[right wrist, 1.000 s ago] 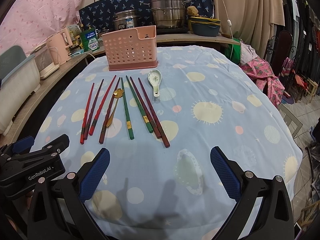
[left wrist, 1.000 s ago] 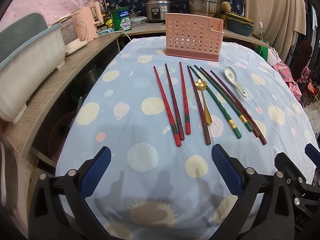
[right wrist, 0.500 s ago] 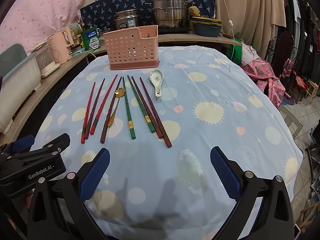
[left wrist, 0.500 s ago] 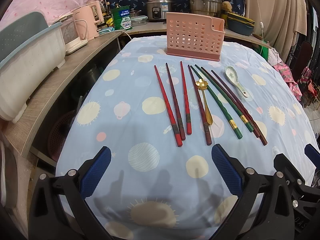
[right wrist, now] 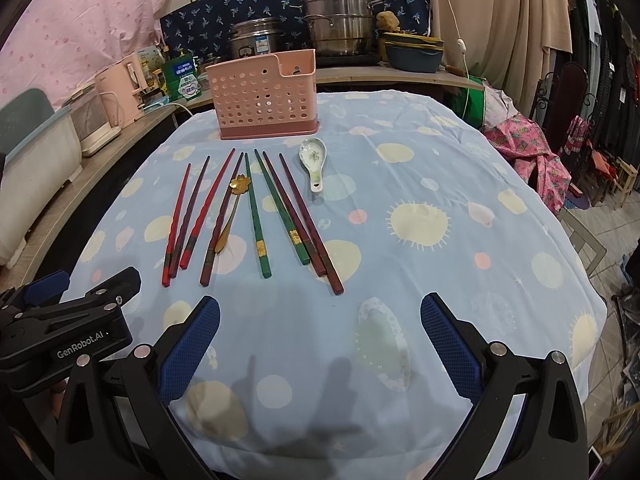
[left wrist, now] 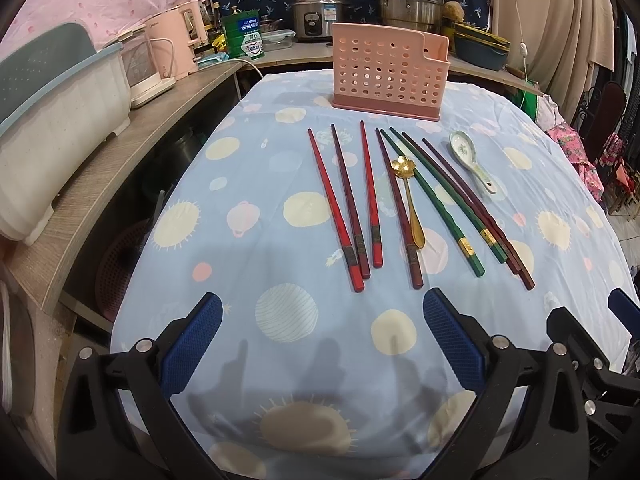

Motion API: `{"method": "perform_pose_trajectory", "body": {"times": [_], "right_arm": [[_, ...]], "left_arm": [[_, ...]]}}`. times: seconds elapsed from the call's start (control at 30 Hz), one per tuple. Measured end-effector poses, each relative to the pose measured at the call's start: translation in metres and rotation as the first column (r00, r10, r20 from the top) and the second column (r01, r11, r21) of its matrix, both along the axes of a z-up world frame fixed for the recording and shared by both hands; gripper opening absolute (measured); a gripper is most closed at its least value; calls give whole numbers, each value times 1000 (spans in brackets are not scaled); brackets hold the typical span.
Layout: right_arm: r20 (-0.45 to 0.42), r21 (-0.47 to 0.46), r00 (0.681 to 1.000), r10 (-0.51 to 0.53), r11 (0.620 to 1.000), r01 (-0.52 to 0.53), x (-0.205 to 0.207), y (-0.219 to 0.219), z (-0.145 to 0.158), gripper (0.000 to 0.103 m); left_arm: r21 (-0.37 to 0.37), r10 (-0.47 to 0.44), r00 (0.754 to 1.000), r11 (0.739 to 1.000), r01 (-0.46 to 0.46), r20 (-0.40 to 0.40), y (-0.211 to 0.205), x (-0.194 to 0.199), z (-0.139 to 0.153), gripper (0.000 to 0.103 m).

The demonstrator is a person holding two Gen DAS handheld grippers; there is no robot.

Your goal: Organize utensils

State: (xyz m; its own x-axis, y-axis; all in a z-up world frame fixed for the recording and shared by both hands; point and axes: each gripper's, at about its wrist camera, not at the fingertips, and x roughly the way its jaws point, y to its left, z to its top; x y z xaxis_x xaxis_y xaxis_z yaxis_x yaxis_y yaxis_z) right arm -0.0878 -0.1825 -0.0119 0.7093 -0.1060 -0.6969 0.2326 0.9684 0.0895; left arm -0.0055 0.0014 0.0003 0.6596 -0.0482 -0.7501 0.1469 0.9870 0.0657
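A pink perforated utensil holder stands upright at the table's far side. In front of it lie several chopsticks in a row: red and maroon ones on the left, green ones and dark maroon ones on the right. A gold flower-headed spoon lies among them. A white ceramic spoon rests at the right end. My left gripper and right gripper hover open and empty short of the chopsticks' near ends.
The table wears a blue cloth with round patterns. A wooden counter runs along the left with a white bin and a pink kettle. Steel pots stand behind. My left gripper's body shows at lower left.
Both grippers have crept slightly forward toward the utensils. Nothing on the table has moved, and both stay open.
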Motion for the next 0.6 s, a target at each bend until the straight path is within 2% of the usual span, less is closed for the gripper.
{"method": "perform_pose_trajectory", "body": {"times": [0.4, 0.6], "right_arm": [[-8, 10, 1000, -3, 1000, 3, 1, -2, -3, 96], [-26, 28, 1000, -16, 999, 17, 7, -11, -10, 96]], "left_arm": [[-4, 8, 1000, 1000, -8, -6, 1, 2, -3, 96], [-23, 39, 999, 999, -40, -27, 11, 18, -8, 96]]}}
